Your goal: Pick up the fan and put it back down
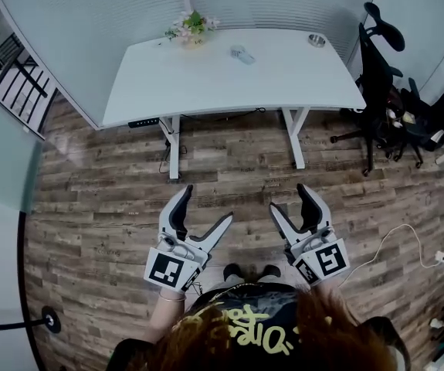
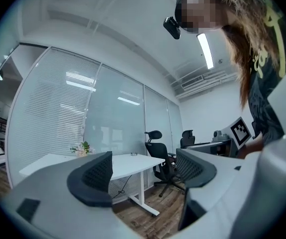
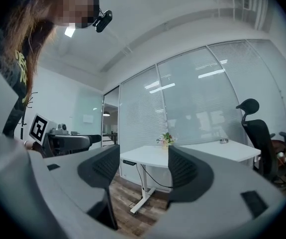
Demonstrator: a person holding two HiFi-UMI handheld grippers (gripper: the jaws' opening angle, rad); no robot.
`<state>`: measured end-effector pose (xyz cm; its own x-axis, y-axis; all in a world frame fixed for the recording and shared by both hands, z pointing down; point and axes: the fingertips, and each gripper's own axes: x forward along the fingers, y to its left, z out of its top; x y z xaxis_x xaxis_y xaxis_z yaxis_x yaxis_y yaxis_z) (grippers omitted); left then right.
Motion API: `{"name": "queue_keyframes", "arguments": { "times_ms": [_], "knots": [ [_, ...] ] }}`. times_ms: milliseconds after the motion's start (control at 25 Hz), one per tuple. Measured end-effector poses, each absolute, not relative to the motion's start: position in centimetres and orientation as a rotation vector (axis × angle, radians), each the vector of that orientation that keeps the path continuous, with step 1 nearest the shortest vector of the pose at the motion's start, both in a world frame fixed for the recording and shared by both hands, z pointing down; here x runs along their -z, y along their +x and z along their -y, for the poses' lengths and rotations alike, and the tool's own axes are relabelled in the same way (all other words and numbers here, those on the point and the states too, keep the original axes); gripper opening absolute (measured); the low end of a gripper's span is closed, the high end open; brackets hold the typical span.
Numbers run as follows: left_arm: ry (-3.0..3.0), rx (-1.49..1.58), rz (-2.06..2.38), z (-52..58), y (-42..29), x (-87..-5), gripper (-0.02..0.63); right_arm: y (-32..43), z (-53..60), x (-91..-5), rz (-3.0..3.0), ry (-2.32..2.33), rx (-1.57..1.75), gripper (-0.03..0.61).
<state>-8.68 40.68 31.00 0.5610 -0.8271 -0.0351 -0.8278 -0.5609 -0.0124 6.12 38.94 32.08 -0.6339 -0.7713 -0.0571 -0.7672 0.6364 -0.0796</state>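
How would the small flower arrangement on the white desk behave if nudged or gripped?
The flower arrangement seems wider at its blooms than at its base, so a push up high would probably tip it rather than slide it. Its stems and petals would likely bend under a grip. Its container is too small to judge.

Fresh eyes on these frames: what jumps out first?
The left gripper and right gripper, side by side over the wood floor, both with jaws apart and empty. Beyond them stands a white desk with flowers at its far edge; black office chairs sit at its right end.
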Motion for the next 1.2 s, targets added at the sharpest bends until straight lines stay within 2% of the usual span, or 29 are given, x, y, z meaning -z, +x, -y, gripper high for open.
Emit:
{"name": "queue_keyframes", "arguments": {
  "times_ms": [360,800,1200],
  "knots": [
    [-2.838,-0.007,-1.375,-41.0,-10.8,-32.7,0.394,3.0,-39.1,-31.1,-2.680,-1.326,0.025,0.287],
    [-2.821,-0.060,-1.417,-38.9,-10.9,-32.1,0.394,5.2,-37.1,-32.6,-2.684,-1.419,0.038,0.287],
    [-2.729,-0.103,-1.463,-31.3,-9.9,-30.6,0.391,6.5,-29.1,-31.3,-2.675,-1.330,0.012,0.287]
  ]
}}
